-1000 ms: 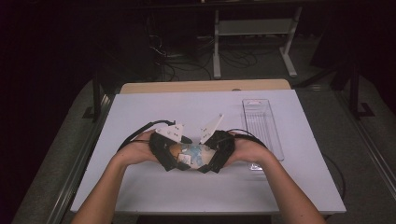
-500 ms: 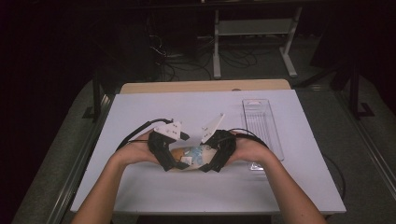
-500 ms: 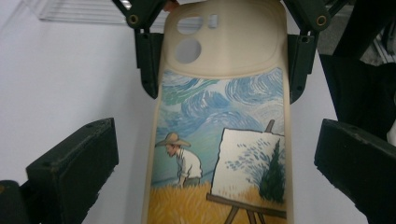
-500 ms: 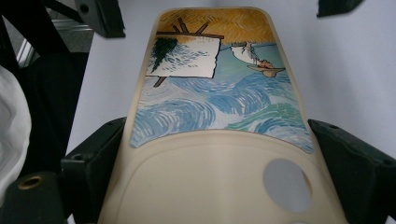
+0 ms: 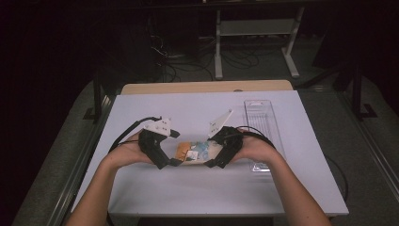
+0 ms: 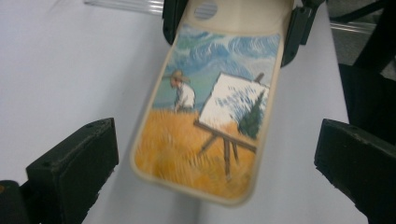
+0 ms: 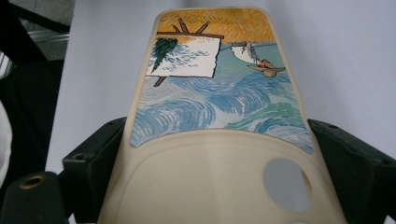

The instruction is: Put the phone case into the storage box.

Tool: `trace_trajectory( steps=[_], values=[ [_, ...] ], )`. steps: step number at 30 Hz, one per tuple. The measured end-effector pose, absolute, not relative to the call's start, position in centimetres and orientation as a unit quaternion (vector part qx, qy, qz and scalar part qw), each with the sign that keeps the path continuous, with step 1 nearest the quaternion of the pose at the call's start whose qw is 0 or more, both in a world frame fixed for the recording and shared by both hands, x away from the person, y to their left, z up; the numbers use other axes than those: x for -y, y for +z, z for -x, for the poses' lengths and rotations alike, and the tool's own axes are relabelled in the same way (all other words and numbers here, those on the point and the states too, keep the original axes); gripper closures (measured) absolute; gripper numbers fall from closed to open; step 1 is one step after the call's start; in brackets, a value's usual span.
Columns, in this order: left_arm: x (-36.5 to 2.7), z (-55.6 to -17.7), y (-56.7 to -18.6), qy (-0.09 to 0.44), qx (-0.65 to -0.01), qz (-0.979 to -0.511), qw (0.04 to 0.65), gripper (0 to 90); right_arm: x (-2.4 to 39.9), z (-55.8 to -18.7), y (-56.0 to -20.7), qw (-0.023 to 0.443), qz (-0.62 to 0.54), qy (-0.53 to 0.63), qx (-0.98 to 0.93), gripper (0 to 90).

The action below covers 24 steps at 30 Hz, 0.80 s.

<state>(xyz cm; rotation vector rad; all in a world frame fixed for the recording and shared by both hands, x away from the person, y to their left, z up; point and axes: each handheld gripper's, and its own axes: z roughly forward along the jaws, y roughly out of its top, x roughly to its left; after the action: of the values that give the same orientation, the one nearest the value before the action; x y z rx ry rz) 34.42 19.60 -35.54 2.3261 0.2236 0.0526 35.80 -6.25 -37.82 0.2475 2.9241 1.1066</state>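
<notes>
Right gripper view: the right gripper (image 7: 219, 186) is clamped on the cream camera end of the phone case (image 7: 217, 107), one black jaw pressed to each long edge.
Left gripper view: the left gripper (image 6: 219, 163) stands released, its jaws having just been opening; the orange end of the case lies between them, clear of both pads.
Far end, left gripper view: the right gripper's jaws grip the case at the top, beside its oval cut-out.
Phone case: printed with a painter in a straw hat at an easel, a yellow field and swirling blue sky; its back faces up.
Case position, high view: the phone case (image 5: 197, 151) sits between the two grippers, near the middle of the white table (image 5: 202, 193), toward the person's side.
Hands, high view: the left gripper (image 5: 157, 150) and right gripper (image 5: 225, 149) face each other, forearms coming in from below.
Tray: a clear plastic tray (image 5: 261, 117) lies just beside the right hand, along the table's right side.
</notes>
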Motion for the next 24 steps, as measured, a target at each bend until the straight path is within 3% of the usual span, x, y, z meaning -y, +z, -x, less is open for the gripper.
trace_trajectory(
  steps=[24],
  values=[
    [-21.7, -32.4, -38.5, 0.111, -0.249, -0.875, 0.400, 0.0, 8.8, -37.2, -37.9, 0.024, -0.179, 0.360, -0.915, 10.4]
  ],
)
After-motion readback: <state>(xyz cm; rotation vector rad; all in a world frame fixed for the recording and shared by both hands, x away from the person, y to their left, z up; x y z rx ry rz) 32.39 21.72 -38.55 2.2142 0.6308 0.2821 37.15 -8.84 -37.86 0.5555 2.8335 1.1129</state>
